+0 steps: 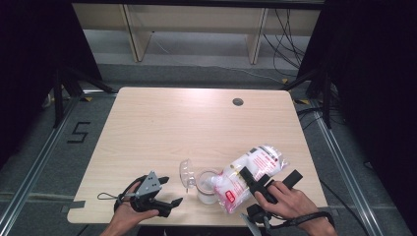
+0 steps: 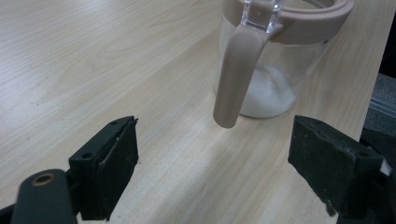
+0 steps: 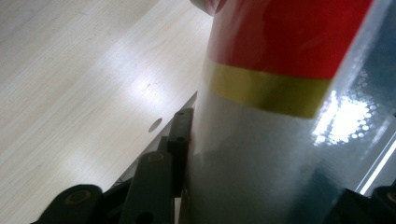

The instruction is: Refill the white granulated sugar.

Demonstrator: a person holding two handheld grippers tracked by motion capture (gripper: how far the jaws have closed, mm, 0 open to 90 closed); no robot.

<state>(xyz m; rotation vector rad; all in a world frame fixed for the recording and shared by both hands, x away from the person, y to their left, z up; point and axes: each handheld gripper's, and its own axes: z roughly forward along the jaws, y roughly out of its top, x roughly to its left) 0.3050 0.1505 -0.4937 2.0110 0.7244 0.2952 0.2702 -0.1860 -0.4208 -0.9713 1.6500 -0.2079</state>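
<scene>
We are working at the near edge of a pale wood-grain desk (image 1: 162,128). Our right tongs (image 1: 255,181) are clamped on a glossy plastic bag (image 1: 248,174) of white grains, tilting it over a clear jar (image 1: 207,186) with a pink rim, holding a little white powder. Our left tongs (image 1: 164,194) are standing apart, empty, beside it.

Bright overhead light on the table (image 1: 196,123), dark surrounds, glare on the blurred bag (image 3: 289,140), soft focus
</scene>
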